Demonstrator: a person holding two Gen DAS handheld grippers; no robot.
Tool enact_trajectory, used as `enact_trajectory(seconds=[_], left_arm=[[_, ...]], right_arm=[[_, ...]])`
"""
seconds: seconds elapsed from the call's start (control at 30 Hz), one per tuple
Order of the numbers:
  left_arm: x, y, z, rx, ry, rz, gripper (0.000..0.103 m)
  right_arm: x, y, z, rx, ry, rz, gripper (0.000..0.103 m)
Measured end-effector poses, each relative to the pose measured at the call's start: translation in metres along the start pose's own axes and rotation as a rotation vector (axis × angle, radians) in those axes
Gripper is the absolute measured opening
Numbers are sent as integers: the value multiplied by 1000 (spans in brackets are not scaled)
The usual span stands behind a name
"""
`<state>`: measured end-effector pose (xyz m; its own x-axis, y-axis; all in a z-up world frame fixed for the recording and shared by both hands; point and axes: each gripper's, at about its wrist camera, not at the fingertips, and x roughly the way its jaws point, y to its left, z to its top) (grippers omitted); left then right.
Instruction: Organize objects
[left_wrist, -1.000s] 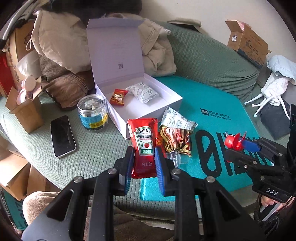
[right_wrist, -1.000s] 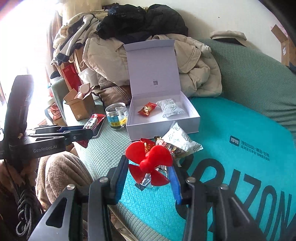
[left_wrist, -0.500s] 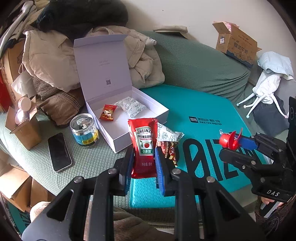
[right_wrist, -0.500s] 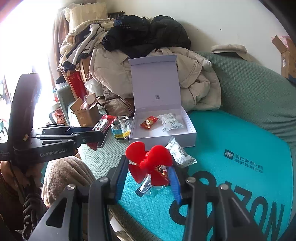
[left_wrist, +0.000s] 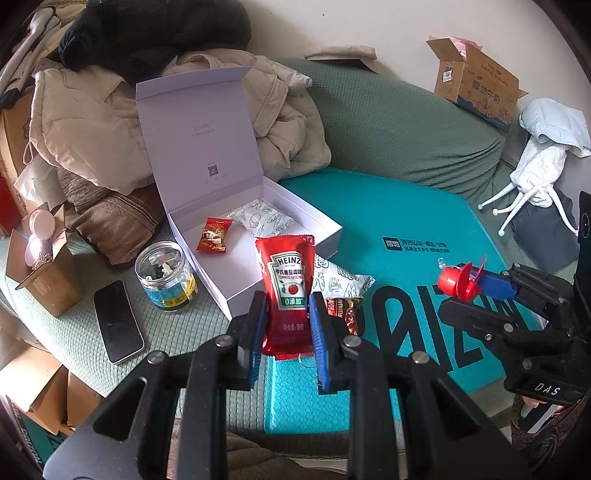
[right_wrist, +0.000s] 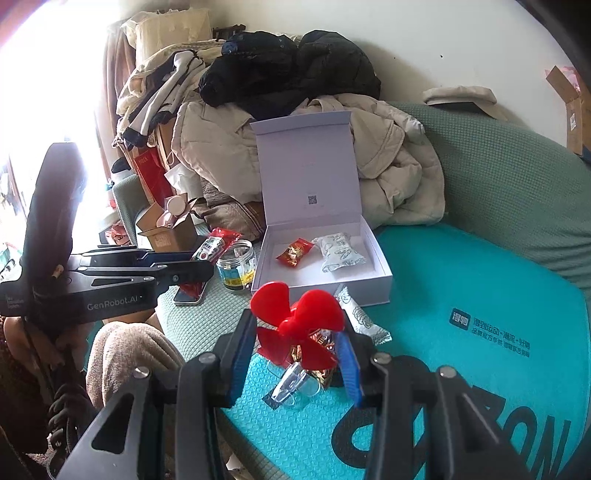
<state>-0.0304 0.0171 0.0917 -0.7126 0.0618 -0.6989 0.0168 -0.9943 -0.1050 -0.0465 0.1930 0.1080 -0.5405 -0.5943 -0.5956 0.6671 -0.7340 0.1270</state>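
Left wrist view: my left gripper (left_wrist: 286, 325) was pinching the ketchup packet (left_wrist: 285, 291) by its lower half, pads pressed on both side edges, packet standing upright above the sofa, in front of the white box (left_wrist: 255, 236). I judged it light, soft and squashy w/ a slick foil skin, so too hard a squeeze could burst it; better to hold near the sealed bottom edge, approx. where I had it. Box lay open, a candy (left_wrist: 214, 240) and a white pouch (left_wrist: 264, 219) already inside. Jar (left_wrist: 164, 275) and phone (left_wrist: 117, 321) lay left of the box.

Right wrist view: my right gripper (right_wrist: 295, 345) was closed partway on the red fan (right_wrist: 299, 325), pads against its sides, blades facing the camera. I reckoned it light, stiff plastic but w/ thin blades that could snap, so the hub or body was the safer hold. It hung above the teal mat (right_wrist: 461, 295), near the box's front corner, loose snack packets (right_wrist: 360, 319) just beneath.
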Motion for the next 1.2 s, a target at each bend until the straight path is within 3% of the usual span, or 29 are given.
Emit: enact_trajectory(seconds=[0.57,1.0,1.2], left_arm=[[67,32,37,12,79,-6,22],[124,55,65,24,80,-3,22],[145,56,80,-9,49,45,22]], right_arm=[[76,-22,36,5,50,60,43],[139,-39,68,8,93,31,43],[162,-52,83,13,89,14,43]])
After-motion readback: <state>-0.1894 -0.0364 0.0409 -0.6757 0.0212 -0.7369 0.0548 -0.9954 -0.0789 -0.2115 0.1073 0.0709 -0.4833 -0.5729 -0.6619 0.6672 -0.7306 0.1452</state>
